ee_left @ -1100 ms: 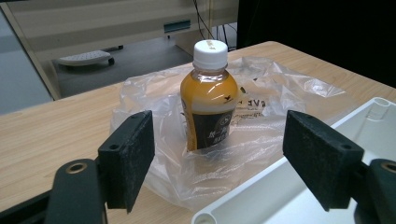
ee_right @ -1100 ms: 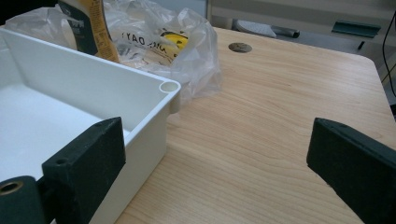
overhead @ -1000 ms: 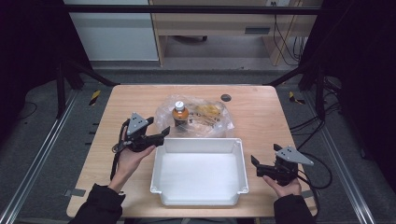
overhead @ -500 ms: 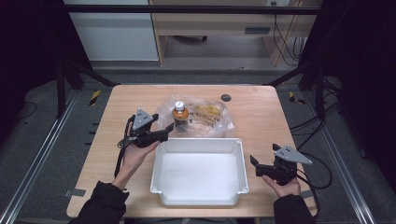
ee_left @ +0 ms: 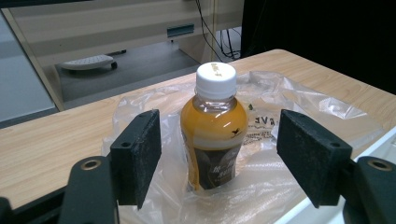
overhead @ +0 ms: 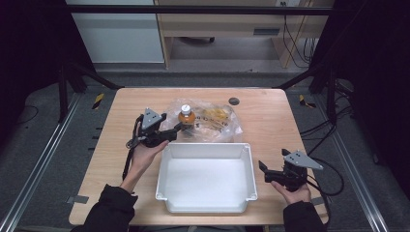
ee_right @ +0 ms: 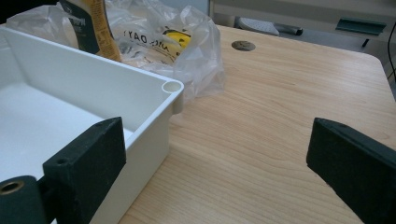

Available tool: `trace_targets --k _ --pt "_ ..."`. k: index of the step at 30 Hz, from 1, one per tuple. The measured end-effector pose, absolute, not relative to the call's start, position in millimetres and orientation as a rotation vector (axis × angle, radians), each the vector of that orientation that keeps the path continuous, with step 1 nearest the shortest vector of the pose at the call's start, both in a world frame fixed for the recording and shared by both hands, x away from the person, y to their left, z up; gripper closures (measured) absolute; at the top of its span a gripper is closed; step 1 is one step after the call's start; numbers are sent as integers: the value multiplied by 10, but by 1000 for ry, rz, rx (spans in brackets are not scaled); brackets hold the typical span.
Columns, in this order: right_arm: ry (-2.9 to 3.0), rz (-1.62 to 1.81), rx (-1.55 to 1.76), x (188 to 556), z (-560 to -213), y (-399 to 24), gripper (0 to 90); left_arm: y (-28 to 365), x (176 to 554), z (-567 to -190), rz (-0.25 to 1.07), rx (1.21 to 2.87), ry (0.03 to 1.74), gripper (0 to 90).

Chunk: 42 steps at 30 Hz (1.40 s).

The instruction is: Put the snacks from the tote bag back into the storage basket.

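The fingers [ee_left: 137, 156] of the left gripper [overhead: 170, 132] stand wide apart, one on each side of a bottle [ee_left: 215, 126] without touching it; in the left gripper view clear gaps show between each black pad and the bottle's sides. The bottle stands upright on the table [overhead: 270, 121], its long axis vertical and its white cap [ee_left: 215, 79] pointing straight up. It holds an orange-yellow liquid and carries a dark label low on its body. It stands on, or just against, a crumpled clear plastic bag [overhead: 215, 123] that spreads to its right and behind it, with some printed yellow contents inside; whether the bottle's base rests on the plastic or on bare wood I cannot tell.

In the high view the left gripper lies just left of the bottle, held by the left hand [overhead: 145, 153], near the far left corner of a white bin [overhead: 205, 145]. The bin sits at the middle of the near half of the table, with the bag just beyond its far wall.

A small dark round disc [overhead: 234, 101] is set in the wood near the far edge.

To the right of the bin, the right gripper [overhead: 263, 169] rests in the right hand [overhead: 292, 191] near the table's near right corner. Its fingers [ee_right: 88, 161] are also spread wide, holding nothing; one pad sits beside the bin's right wall.
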State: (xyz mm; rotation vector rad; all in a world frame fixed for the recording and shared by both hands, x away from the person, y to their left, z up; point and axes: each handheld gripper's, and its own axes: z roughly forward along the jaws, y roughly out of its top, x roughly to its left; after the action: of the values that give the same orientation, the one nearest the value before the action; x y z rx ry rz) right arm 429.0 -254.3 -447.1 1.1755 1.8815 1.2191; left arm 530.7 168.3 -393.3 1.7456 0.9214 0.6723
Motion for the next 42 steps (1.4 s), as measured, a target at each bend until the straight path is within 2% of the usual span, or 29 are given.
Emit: trace_targets --k 9,34,42 --pt "1884 1219 1177 4295 -4471 -2544 50 1633 5410 -3925 677 1729 929 314" --pt "1893 1217 1180 4310 -4478 -2540 50 1515 5631 -3994 697 1740 947 412" --pt "1890 1219 1179 4311 -4476 -2543 50 1447 5666 -4000 698 1761 937 414"
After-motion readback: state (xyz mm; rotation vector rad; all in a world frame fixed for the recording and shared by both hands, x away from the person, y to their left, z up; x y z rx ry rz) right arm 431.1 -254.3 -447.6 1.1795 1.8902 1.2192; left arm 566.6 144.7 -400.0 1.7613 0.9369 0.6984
